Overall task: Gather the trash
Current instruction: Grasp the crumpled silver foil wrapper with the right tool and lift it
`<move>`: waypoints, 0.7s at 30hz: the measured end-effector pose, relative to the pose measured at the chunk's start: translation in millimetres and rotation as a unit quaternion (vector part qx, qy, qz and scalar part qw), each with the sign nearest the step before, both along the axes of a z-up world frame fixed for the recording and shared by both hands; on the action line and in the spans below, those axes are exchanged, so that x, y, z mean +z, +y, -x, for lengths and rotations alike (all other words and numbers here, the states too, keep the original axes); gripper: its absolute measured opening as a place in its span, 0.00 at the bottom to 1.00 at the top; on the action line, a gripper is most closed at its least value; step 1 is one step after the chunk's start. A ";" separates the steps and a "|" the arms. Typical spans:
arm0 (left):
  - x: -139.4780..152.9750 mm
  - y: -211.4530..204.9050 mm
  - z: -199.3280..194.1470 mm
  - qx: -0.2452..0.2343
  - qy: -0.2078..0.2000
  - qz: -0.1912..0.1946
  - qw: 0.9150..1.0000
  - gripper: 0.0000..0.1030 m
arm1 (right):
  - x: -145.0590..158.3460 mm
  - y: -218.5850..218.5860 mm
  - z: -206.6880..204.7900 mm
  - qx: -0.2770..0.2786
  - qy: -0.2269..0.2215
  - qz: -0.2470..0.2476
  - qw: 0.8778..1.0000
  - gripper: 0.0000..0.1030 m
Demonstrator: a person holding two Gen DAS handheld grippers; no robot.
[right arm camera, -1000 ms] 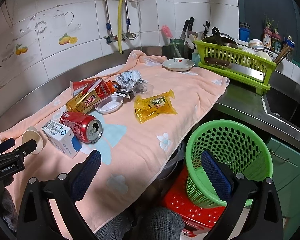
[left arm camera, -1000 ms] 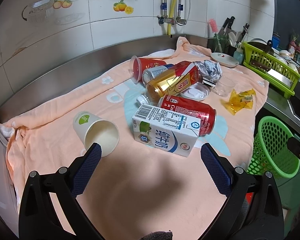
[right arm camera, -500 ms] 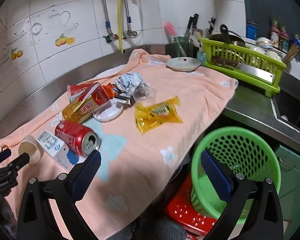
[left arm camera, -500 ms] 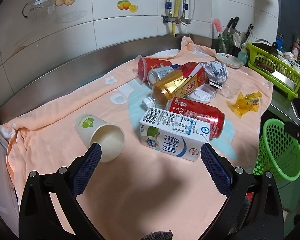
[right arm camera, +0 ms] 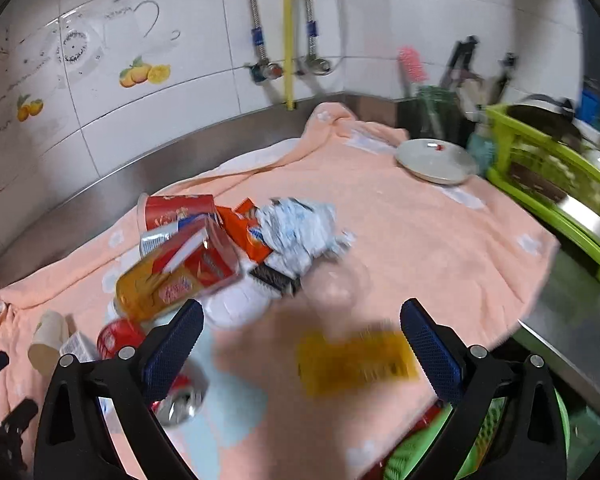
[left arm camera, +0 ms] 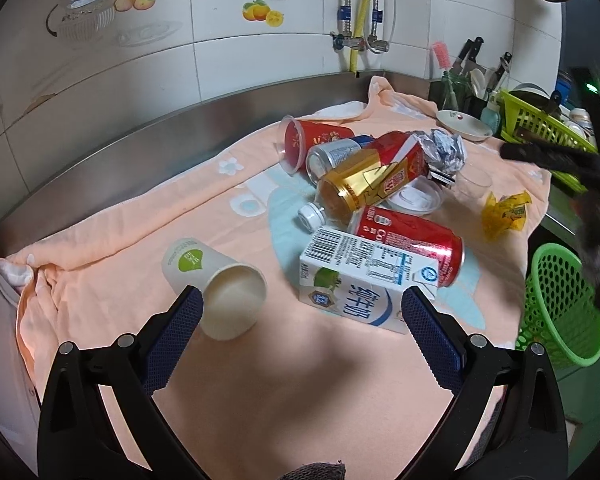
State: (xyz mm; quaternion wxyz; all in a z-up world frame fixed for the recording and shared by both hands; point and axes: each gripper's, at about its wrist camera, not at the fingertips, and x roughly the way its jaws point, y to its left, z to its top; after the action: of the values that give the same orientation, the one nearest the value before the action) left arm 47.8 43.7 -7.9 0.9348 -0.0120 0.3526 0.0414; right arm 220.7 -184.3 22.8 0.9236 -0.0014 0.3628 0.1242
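Note:
Trash lies on a peach towel (left arm camera: 260,380). A white paper cup (left arm camera: 220,284) lies on its side just ahead of my left gripper's (left arm camera: 302,320) left finger. A milk carton (left arm camera: 360,284) sits between the open fingers, a red can (left arm camera: 412,240) behind it. Further back lie a gold-red bottle (left arm camera: 364,184), a red cup (left arm camera: 312,140) and crumpled foil (left arm camera: 444,148). My right gripper (right arm camera: 302,336) is open and empty above a blurred yellow wrapper (right arm camera: 356,360). A green basket (left arm camera: 560,304) stands off the counter's right edge.
A white plate (right arm camera: 436,160), a utensil holder (left arm camera: 460,92) with knives and a green dish rack (right arm camera: 552,184) stand at the back right. A steel backsplash and tiled wall close off the rear. A red stool (right arm camera: 424,424) shows beside the basket.
My right gripper has swung up and over the towel toward the yellow wrapper, so the basket drops to the bottom edge. My left gripper has shifted slightly nearer the cup and carton.

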 end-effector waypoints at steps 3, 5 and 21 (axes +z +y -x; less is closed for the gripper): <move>0.2 5.2 -4.7 0.002 0.001 0.003 1.000 0.95 | -6.1 7.0 -37.7 0.018 0.019 -0.005 1.000 0.93; -0.2 7.7 -8.0 0.003 0.003 0.005 1.000 0.95 | -9.8 12.3 -55.8 0.022 0.024 -0.001 0.999 0.93; -3.7 11.7 -28.4 -0.005 0.006 0.003 1.000 0.95 | -49.5 49.2 -146.4 0.077 0.073 0.074 0.991 0.91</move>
State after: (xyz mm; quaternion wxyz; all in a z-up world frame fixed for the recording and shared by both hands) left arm 76.2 55.4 -11.6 0.9329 -0.0125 0.3582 0.0355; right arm 367.2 -135.1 -26.6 0.8793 -0.0891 0.4366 0.1678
